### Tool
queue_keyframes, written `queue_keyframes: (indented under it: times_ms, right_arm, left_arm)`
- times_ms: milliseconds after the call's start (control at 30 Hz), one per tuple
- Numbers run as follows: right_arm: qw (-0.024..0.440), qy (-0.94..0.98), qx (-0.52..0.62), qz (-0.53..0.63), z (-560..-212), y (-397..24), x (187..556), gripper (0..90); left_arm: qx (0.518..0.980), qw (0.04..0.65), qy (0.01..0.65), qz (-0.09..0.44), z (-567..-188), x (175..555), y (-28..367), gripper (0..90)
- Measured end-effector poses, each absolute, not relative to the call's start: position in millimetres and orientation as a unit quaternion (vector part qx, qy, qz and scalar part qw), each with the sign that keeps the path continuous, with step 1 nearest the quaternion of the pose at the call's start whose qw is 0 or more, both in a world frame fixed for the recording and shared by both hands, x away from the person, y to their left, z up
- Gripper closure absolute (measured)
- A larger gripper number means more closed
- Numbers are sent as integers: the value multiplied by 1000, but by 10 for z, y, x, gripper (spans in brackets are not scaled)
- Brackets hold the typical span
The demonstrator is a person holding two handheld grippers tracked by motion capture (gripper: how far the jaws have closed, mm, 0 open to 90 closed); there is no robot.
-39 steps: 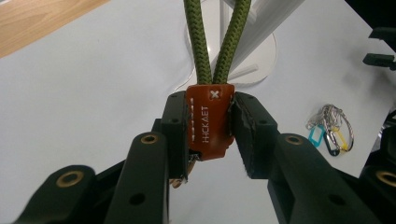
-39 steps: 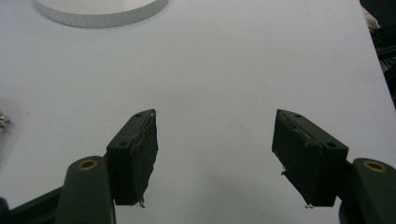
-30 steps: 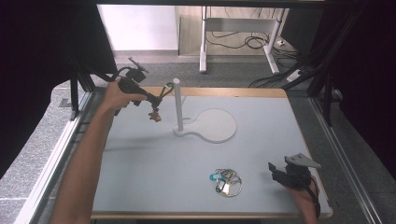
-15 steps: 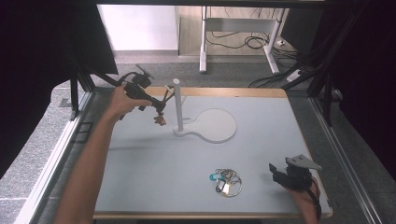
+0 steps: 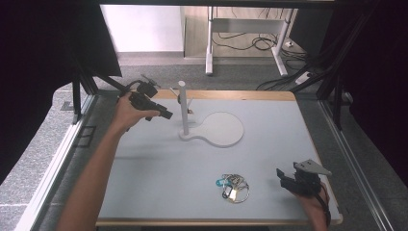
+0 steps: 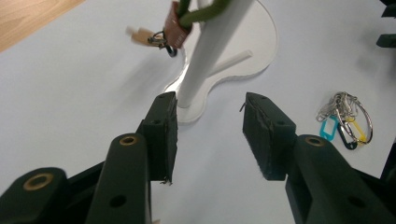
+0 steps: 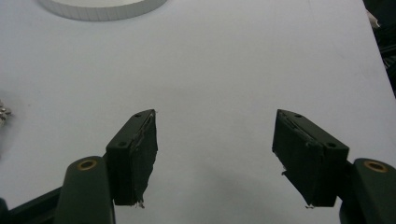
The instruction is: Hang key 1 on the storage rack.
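Note:
A white post [image 5: 183,108] rises from a flat white base [image 5: 221,129] at the table's back middle. A key bunch with a brown tag [image 6: 176,32] hangs against the post [image 6: 210,51] by a green loop [image 6: 201,11]. My left gripper [image 5: 168,115] is just left of the post. Its jaws have just been opening, and in the left gripper view [image 6: 210,135] they stand apart with nothing between them. A second key bunch [image 5: 233,186] with a blue tag lies at the front. My right gripper [image 5: 281,177] rests open and empty to the right of it [image 7: 215,156].
The grey table top [image 5: 288,134] has a wooden edge at the back and a metal frame around it. Black curtains hang at both sides. A desk frame and cables stand on the floor beyond the table.
The left hand moved right and slightly down to the post. Its jaws opened and let go of the brown-tagged key bunch, which now hangs on the post. The right hand kept still.

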State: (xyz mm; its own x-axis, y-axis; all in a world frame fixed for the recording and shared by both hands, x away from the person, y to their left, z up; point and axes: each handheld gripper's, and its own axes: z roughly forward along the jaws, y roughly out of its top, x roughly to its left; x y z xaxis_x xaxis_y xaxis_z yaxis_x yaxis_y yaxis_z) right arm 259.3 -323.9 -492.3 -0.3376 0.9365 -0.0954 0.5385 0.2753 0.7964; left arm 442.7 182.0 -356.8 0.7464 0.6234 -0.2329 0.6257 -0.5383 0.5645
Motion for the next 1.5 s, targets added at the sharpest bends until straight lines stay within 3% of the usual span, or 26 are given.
queue_keyframes:
  times_ms: [600,1067,1500]
  right_arm:
    - [286,759,469,350,-4891,-3151,2549,302]
    - [272,778,447,346,-4890,-3054,2547,301]
    - [261,791,432,346,-4857,-2872,2560,299]
  left_arm:
    - [876,355,324,44,-3603,3533,1886,482]
    - [865,385,318,43,-3977,3000,2079,451]
    - [879,363,304,51,-4251,2776,1921,452]
